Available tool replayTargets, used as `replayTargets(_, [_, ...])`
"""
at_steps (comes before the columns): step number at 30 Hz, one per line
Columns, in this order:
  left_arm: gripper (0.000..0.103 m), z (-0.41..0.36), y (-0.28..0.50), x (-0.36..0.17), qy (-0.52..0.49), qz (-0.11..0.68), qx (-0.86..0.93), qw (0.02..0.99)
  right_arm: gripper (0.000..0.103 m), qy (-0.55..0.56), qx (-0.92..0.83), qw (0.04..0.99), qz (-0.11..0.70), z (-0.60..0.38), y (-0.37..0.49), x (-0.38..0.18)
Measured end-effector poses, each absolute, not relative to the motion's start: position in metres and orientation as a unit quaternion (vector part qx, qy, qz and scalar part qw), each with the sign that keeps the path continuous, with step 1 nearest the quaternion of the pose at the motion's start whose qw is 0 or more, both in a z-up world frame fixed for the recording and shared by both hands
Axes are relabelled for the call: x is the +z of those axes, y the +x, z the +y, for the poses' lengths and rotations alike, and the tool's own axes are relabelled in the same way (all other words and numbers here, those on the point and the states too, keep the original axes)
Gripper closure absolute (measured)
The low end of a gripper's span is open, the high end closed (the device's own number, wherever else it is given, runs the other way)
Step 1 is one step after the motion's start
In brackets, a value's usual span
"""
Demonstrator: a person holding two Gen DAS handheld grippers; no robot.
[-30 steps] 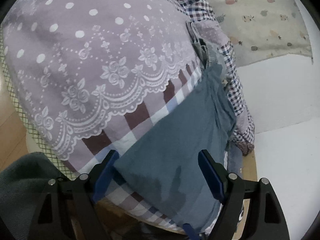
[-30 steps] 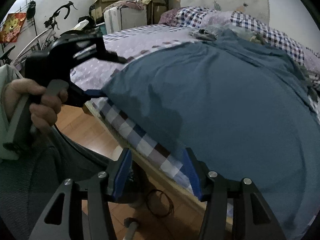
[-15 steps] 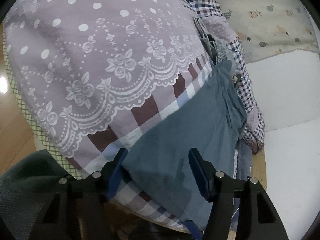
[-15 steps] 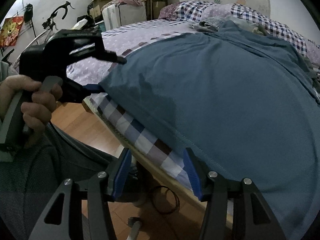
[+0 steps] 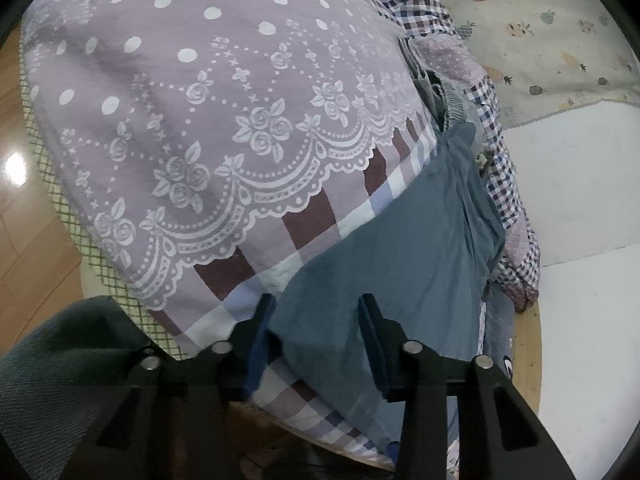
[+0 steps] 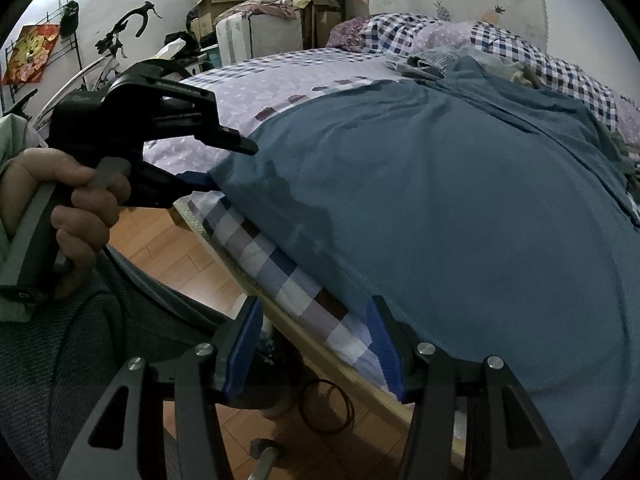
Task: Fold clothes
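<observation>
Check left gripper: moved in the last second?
Yes. The left gripper has closed in on the blue garment corner, jaws open and narrower, judged against the bedspread.

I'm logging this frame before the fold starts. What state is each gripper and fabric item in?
Left gripper: open, fingers straddling the garment's near corner.
Right gripper: open, at the bed edge, holding nothing.
Blue-grey cotton garment: spread flat, unfolded, wrinkled at the far end.
Lilac lace-print bedsheet: spread over the bed.
</observation>
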State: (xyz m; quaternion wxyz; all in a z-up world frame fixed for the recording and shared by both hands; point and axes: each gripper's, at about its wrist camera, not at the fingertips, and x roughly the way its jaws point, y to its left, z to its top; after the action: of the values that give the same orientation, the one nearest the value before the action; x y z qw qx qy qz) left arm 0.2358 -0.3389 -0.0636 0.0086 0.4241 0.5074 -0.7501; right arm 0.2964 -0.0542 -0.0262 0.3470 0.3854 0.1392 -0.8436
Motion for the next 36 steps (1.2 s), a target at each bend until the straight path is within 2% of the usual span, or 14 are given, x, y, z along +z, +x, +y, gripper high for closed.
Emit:
replayTargets(1, [0.070,-0.340,0.237,-0.064,0.424,0.508,-0.749,0.009,0.046,0.385,-0.844,0.347,0.139,-0.054,0.296,-0.026])
replayTargets(6, [0.074,-0.340,0.239,-0.062,0.420,0.516,-0.747,0.004,0.045,0.378,-0.848,0.343,0.143,-0.054,0.297,-0.025])
replayTargets(7, [0.087,-0.340,0.240,-0.061,0.417,0.517,-0.747,0.001,0.045,0.375,-0.849,0.342,0.146,-0.054,0.298,-0.024])
replayTargets(8, [0.092,-0.341,0.241,-0.060,0.413,0.519,-0.748,-0.005,0.045,0.372,-0.850,0.341,0.150,-0.055,0.298,-0.024])
replayTargets(26, [0.093,-0.351,0.252,-0.052,0.375,0.554,-0.741,-0.054,0.042,0.230,-0.861,0.354,0.283,-0.117,0.316,-0.020])
replayTargets(36, [0.093,-0.358,0.256,-0.058,0.375,0.569,-0.728,-0.069,0.042,0.150,-0.845,0.351,0.374,-0.170,0.318,-0.041])
